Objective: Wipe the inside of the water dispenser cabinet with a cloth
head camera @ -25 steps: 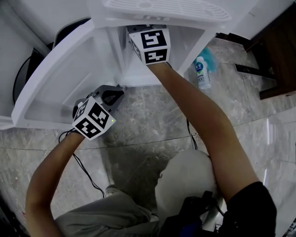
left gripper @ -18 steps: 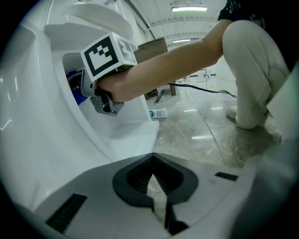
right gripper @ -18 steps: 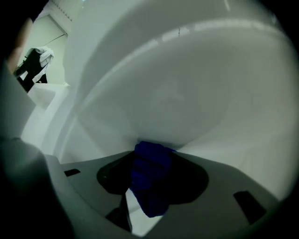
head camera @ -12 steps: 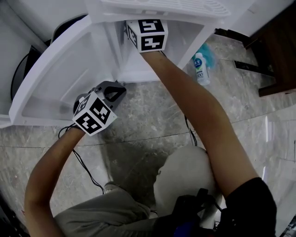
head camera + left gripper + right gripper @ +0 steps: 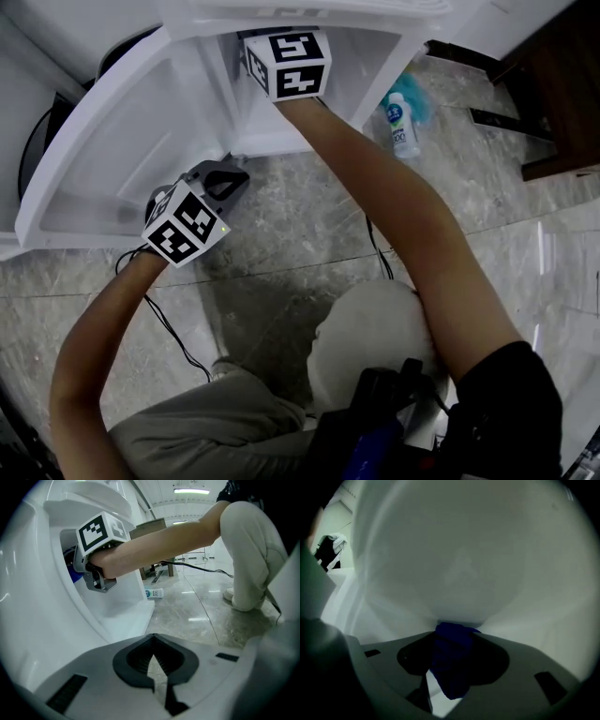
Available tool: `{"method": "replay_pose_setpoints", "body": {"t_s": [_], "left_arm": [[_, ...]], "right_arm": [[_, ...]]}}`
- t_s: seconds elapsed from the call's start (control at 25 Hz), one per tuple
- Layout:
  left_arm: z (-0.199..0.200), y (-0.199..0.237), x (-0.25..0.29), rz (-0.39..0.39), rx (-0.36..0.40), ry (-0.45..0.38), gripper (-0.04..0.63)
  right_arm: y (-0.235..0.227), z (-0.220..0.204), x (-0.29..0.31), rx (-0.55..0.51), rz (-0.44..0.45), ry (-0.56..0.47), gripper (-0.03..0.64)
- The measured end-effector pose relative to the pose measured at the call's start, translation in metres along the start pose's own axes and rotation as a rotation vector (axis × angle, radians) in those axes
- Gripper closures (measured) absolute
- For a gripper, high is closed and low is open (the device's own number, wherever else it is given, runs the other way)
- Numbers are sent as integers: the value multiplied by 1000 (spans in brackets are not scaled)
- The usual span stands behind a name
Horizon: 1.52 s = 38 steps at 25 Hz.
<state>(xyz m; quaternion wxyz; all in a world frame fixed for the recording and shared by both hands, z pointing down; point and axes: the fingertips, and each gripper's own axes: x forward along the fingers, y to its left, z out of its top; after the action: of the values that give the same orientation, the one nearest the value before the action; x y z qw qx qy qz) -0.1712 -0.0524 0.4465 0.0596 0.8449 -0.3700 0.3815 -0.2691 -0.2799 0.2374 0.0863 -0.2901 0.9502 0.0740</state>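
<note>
The white water dispenser cabinet [image 5: 384, 52] stands with its door [image 5: 112, 159] swung open to the left. My right gripper reaches into the cabinet; only its marker cube [image 5: 286, 61] shows in the head view. In the right gripper view, the right gripper [image 5: 452, 637] is shut on a dark blue cloth [image 5: 450, 663], with the cloth's tip against the white inner wall [image 5: 459, 564]. My left gripper [image 5: 230, 176] hangs by the door's lower edge; its jaws [image 5: 152, 663] are shut and hold nothing. The left gripper view shows a bit of blue cloth [image 5: 72, 573] inside the opening.
A plastic bottle [image 5: 401, 127] lies on the marble floor right of the cabinet, next to something teal. Dark wooden furniture [image 5: 562, 103] is at the far right. A black cable [image 5: 380, 253] runs over the floor beneath my right arm. The person's knee [image 5: 375, 342] is near.
My right gripper has rolled a little inside the cabinet with the cloth still in it. The left gripper has kept its place.
</note>
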Motion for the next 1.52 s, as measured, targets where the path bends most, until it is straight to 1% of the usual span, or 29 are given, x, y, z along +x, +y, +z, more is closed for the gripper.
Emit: {"method": "replay_pose_setpoints", "body": {"t_s": [0.12, 0.2, 0.32, 0.4, 0.56, 0.76, 0.84, 0.92, 1.04, 1.16, 1.28, 1.36, 1.52], "left_arm": [[-1, -5, 2, -10, -13, -4, 589], [-4, -7, 0, -13, -13, 3, 589], [-4, -3, 0, -8, -9, 5, 589], [-7, 0, -1, 2, -10, 10, 589], [-4, -1, 1, 9, 4, 7, 589], [6, -1, 9, -12, 81, 5, 589], [5, 1, 11, -15, 76, 6, 589], [4, 2, 13, -16, 65, 9, 589], [7, 4, 25, -26, 80, 24, 589], [21, 7, 35, -30, 100, 21, 589], [37, 16, 40, -15, 106, 23, 589], [45, 21, 41, -2, 101, 23, 589], [44, 13, 51, -21, 111, 57, 589]], "right_arm": [[-9, -3, 10, -9, -31, 21, 436], [-9, -6, 11, -2, -29, 24, 436], [-7, -6, 4, -3, -3, 29, 436], [-2, -11, -4, -1, 31, 61, 436], [10, -24, -24, 8, 149, 179, 436], [13, -40, -64, 106, 255, 386, 436], [19, -48, -84, 126, 303, 471, 436], [25, -49, -103, 145, 368, 532, 436], [26, -42, -128, 158, 449, 585, 436], [19, -43, -151, 144, 493, 624, 436], [11, -62, -180, 174, 505, 673, 436], [10, -80, -204, 191, 528, 723, 436], [11, -110, -244, 199, 597, 812, 436]]}}
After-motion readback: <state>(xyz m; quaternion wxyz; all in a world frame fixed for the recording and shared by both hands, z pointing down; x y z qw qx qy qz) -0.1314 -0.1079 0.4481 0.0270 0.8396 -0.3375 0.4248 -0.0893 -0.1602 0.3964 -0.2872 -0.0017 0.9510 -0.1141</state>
